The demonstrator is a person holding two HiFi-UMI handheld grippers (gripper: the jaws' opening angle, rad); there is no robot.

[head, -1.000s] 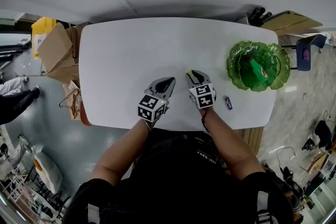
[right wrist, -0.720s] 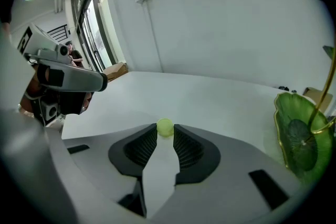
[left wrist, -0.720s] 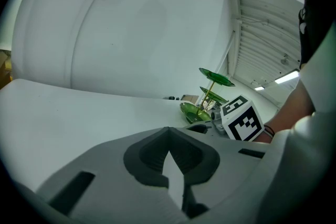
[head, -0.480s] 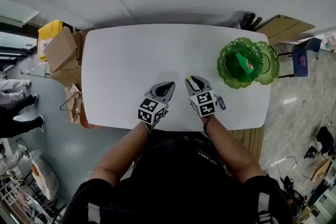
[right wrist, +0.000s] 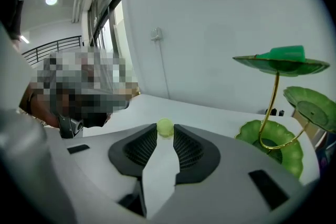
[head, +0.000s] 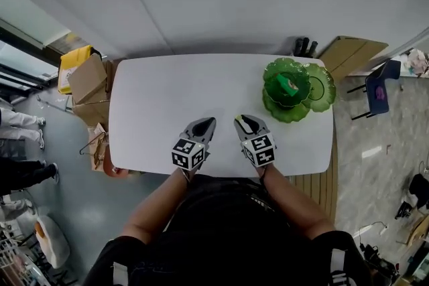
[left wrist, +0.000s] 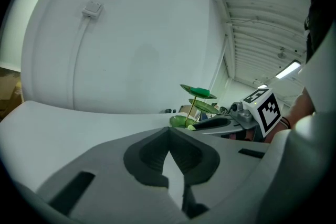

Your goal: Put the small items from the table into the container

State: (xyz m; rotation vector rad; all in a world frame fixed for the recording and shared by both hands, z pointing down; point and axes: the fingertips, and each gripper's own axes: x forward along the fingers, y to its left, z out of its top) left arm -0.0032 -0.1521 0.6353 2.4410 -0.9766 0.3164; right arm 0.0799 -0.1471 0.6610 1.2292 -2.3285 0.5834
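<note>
Right claw (right wrist: 165,131), lower middle of the right gripper view: the jaws are clamped on a small yellow-green ball (right wrist: 165,126), pinched at the very tips across its widest part. The ball sits clear of the white table (head: 174,90); in the head view it is too small to make out, though the right claw (head: 242,120) shows at lower centre there. The ball looks smooth, round and very light, so it should need little force. Being round, it is likely to roll on any flat surface and to squirt out if the pads close off its middle, so the hold belongs on the equator, as here. Whether it is hard or soft cannot be told. Left claw (left wrist: 169,134), also at lower centre of the head view (head: 206,122): the jaws are together at the tips with nothing between them. The container, a green tiered dish stand (right wrist: 273,150) of leaf-shaped plates on a gold stem (right wrist: 273,107), stands at the right of the right gripper view and at the upper right of the table in the head view (head: 320,92). A green piece (right wrist: 287,53) lies on its top plate. The plates look shallow, so a low, gentle release seems wise. No brand, label or legible writing is visible. The marker cube (head: 258,149) bears only black-and-white square patterns.
</note>
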